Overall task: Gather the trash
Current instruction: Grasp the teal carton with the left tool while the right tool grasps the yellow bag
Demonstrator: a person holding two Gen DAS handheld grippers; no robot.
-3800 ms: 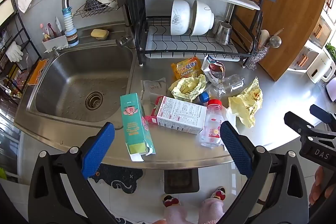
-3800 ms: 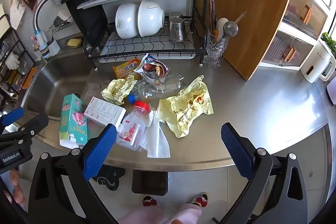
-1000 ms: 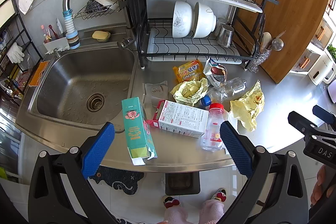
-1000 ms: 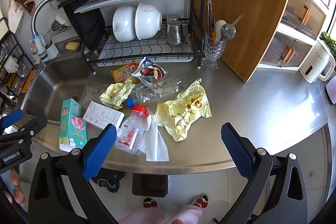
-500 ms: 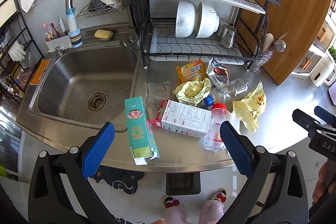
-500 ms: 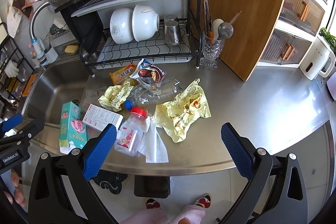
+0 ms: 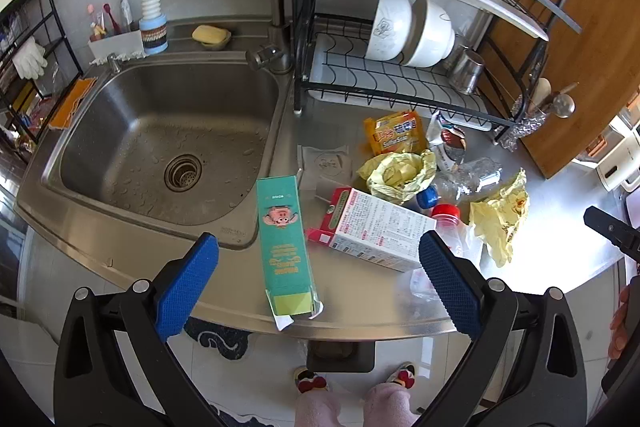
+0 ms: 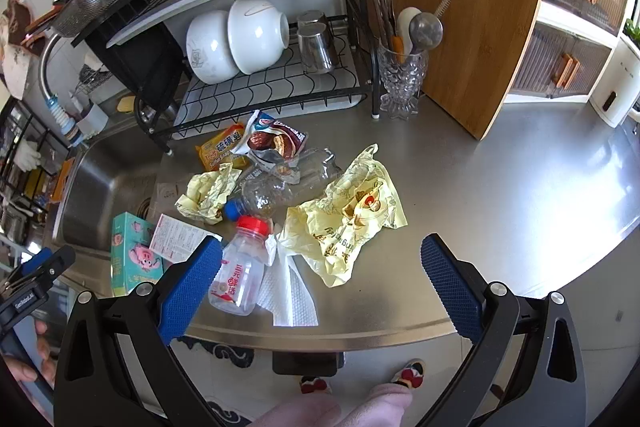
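Green carton [image 7: 285, 243] lying flat, long axis toward counter edge

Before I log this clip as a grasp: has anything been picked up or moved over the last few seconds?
No. Both grippers only came closer to the counter; the left gripper and right gripper stay open and empty. The green carton, red-capped bottle and yellow bag lie where they were.

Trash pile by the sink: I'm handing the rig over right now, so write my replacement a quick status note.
Left gripper open, empty, over the green carton at the counter edge.
Right gripper open, empty, above the red-capped bottle and yellow bag.
White box, crushed clear bottle and snack wrapper lie on the counter.
Nothing collected yet; all remains.
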